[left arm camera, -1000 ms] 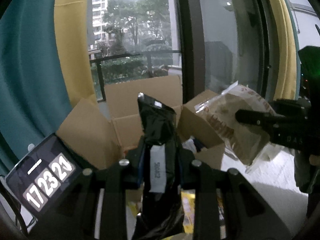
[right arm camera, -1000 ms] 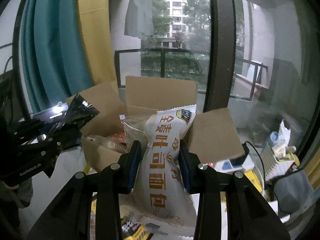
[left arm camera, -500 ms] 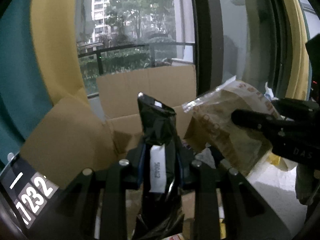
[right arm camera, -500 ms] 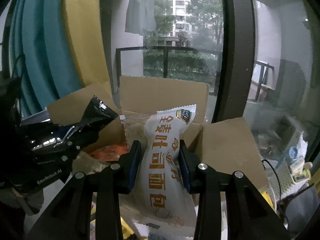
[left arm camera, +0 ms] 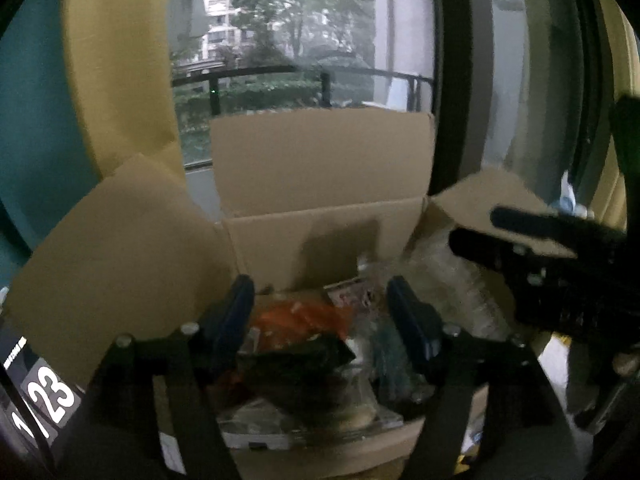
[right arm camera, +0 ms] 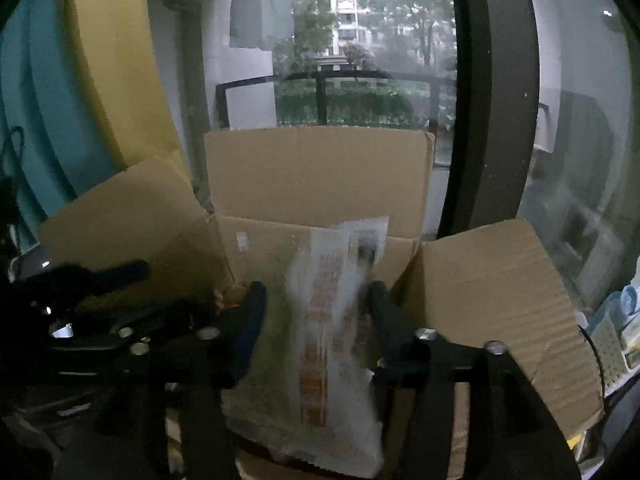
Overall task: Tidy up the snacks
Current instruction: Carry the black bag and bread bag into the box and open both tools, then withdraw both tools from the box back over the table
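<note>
Cardboard box [left arm camera: 320, 168] under both hand-held grippers, jaws opening — left [left arm camera: 320, 312] above black packet [left arm camera: 296, 364], right [right arm camera: 316, 312] seemingly off blurred bread bag [right arm camera: 332, 336].

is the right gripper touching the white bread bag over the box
Cannot tell. In the right wrist view the opening right gripper has the blurred white bread bag between its jaws over the cardboard box; motion blur hides any contact.

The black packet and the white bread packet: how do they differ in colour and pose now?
The black packet is dark and lies flat among snacks in the cardboard box; the white bread packet is pale with orange print and stands upright. The opening left gripper is clear of the black one; the white one is between the opening right gripper fingers.
</note>
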`<state>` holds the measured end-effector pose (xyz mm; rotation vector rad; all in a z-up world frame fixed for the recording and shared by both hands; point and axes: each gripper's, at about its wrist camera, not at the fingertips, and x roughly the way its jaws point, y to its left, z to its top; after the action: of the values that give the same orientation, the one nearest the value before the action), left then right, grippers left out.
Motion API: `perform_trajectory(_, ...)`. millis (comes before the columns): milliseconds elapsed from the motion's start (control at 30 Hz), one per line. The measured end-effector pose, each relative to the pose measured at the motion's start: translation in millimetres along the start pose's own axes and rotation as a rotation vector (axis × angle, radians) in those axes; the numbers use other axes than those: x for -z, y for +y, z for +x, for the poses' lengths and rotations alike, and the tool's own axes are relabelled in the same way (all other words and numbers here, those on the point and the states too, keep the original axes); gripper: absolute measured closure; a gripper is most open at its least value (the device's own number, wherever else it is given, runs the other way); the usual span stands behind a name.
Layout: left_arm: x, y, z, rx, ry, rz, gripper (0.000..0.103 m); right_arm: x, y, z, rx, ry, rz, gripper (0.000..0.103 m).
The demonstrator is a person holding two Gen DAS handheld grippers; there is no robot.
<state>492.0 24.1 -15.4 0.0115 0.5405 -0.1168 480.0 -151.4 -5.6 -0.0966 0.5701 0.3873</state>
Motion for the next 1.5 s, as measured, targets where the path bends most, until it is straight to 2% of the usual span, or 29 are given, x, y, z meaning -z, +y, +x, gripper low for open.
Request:
perform_trajectory(300, 3.0, -5.3, -35.7, 0.019, -0.039, -0.017, 0.031, 3.3, 4.8, -19.3, 0.011, -0.001, -0.008, 0.036)
perform_trajectory(533, 2.2, -8.4, -65.5, 0.038, -0.059, -0.032, 0.030, 10.9, 10.5, -51.6, 0.023, -0.004, -0.020, 0.036)
perform_trajectory(900, 26.4, -24.6, -125.8, 0.061, -0.074, -0.025, 0.029, 30.6, 23.8, -101.0, 0.024, -0.014, -0.021, 0.036)
perform_trajectory(1167, 46.5, -32.7, -153.2, 0.082, -0.069, -0.021, 0.028, 48.3, 29.9, -128.9, 0.023, -0.009, -0.019, 0.036)
perform_trajectory(1500, 83.1, -44.7, -184.0, 0.103, -0.043, -0.027, 0.027, 89.7, 28.1, -166.0, 0.019, 0.028, 0.005, 0.036)
